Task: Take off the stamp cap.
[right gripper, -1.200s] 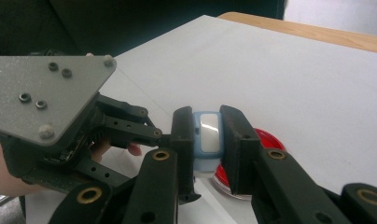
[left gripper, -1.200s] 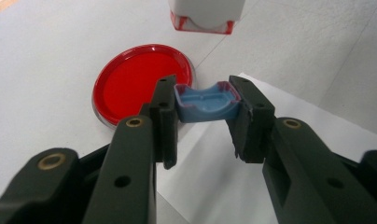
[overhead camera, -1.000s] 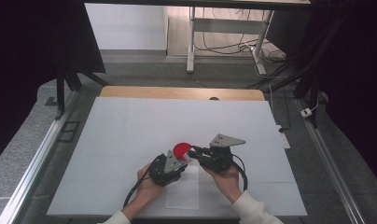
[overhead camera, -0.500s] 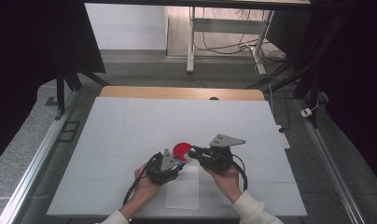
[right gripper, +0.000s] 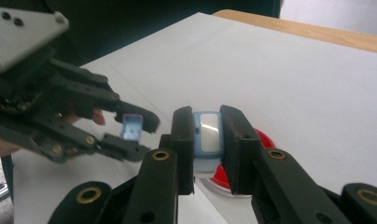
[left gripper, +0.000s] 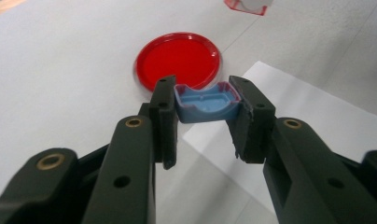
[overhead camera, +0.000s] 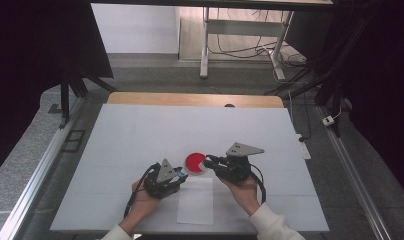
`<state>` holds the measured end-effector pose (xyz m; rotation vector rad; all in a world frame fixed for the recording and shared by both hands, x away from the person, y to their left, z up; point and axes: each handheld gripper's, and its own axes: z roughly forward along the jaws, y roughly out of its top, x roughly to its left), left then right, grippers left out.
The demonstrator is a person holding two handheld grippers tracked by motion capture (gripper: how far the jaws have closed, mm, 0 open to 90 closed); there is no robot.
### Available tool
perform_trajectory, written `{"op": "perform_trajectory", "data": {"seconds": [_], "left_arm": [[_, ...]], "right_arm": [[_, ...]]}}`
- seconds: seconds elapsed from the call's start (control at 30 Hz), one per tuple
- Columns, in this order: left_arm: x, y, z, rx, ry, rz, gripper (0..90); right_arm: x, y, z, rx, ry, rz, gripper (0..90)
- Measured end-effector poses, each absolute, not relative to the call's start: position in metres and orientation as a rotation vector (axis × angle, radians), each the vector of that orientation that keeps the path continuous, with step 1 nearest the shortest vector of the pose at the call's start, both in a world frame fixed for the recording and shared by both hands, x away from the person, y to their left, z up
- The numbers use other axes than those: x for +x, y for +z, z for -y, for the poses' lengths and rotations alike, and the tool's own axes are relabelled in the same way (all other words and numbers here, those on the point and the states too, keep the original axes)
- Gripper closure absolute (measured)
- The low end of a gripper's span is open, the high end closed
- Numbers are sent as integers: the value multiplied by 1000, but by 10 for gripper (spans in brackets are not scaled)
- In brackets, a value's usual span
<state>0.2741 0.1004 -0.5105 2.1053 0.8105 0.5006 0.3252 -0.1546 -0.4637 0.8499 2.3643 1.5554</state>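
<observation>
My left gripper (left gripper: 203,109) is clamped narrow on a small blue tray-like piece (left gripper: 206,103), pads on both its ends, open side up, red trace along its rim. From the right gripper view I see that same left gripper (right gripper: 130,133) off to the left w/ the blue piece (right gripper: 131,127) between its tips. My right gripper (right gripper: 208,135) is closed on a light blue block (right gripper: 208,133) w/ a pale glossy face, pinched from both sides.

High view: left gripper (overhead camera: 179,173) and right gripper (overhead camera: 208,161) sit near the table's front, tips pointing toward each other, just either side of a red round lid (overhead camera: 193,162). Lid lies flat on the white table cover (overhead camera: 140,130), partly on/at the corner of a white paper sheet (overhead camera: 196,202) — can't tell if overlapping. In left gripper view the lid (left gripper: 178,59) is just beyond the jaws. Small red-edged clear thing (left gripper: 246,5) at the top edge, cut off, can't ID.
</observation>
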Motion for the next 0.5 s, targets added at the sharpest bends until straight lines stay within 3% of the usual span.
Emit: {"op": "perform_trajectory", "data": {"seconds": [0.5], "left_arm": [[262,-505,-145,2023,472,-884,644]], "right_arm": [[332,-464,156,830,1524,-2384,749]]}}
